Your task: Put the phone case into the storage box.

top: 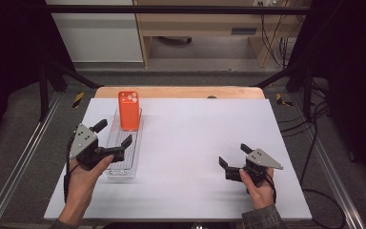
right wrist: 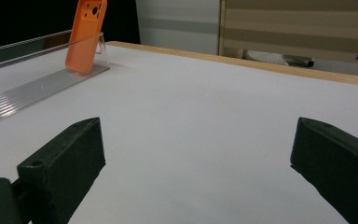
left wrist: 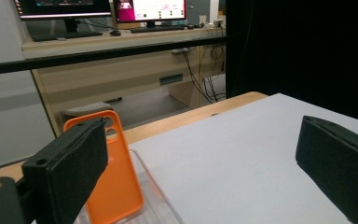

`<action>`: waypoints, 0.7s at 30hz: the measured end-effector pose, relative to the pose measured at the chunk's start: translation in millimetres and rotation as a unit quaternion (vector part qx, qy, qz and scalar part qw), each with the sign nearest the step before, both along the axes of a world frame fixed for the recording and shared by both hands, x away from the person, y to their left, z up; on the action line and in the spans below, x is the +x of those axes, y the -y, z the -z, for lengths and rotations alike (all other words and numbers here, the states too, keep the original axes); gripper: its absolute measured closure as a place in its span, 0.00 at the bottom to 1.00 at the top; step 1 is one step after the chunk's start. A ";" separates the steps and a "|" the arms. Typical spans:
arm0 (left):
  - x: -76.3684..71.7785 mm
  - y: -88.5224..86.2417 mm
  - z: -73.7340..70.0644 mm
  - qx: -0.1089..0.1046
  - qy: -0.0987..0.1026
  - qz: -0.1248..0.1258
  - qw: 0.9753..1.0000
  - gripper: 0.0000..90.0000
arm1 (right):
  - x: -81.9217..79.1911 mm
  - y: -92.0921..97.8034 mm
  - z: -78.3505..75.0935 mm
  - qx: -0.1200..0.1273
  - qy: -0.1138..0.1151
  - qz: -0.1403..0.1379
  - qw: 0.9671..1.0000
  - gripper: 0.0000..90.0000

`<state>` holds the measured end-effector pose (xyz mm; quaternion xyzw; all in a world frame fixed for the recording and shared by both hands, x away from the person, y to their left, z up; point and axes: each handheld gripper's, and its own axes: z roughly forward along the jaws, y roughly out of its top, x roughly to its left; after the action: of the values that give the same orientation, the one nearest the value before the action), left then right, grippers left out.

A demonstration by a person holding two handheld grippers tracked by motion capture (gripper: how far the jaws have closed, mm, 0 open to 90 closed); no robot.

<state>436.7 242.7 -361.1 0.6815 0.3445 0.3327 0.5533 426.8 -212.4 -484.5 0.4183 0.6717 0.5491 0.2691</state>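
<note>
We've grasped nothing yet — the orange phone case (top: 128,110) stands (leaning) in the clear rack (top: 124,164); left gripper (top: 113,134) and right gripper (top: 233,155) both gape.

In the left gripper view a jaw covers the left edge of the orange case (left wrist: 114,186), and the picture's bottom cuts off the clear tray (left wrist: 161,212). In the right gripper view the tray (right wrist: 32,91) runs off the left edge — its near end unseen.
</note>
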 end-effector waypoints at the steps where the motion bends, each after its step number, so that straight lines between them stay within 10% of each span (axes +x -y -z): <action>1: -0.1 -2.8 -0.1 -0.003 0.002 -0.002 1.000 0.02 | 0.1 0.0 0.0 0.000 0.000 0.000 1.000 0.03; 21: -6.7 -45.1 13.1 -0.030 0.010 -0.033 0.999 0.02 | -1.2 3.7 0.3 -0.006 0.003 -0.003 1.000 0.03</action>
<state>429.9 287.9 -374.2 0.6499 0.3707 0.3469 0.5656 425.6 -216.1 -484.8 0.4129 0.6757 0.5469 0.2717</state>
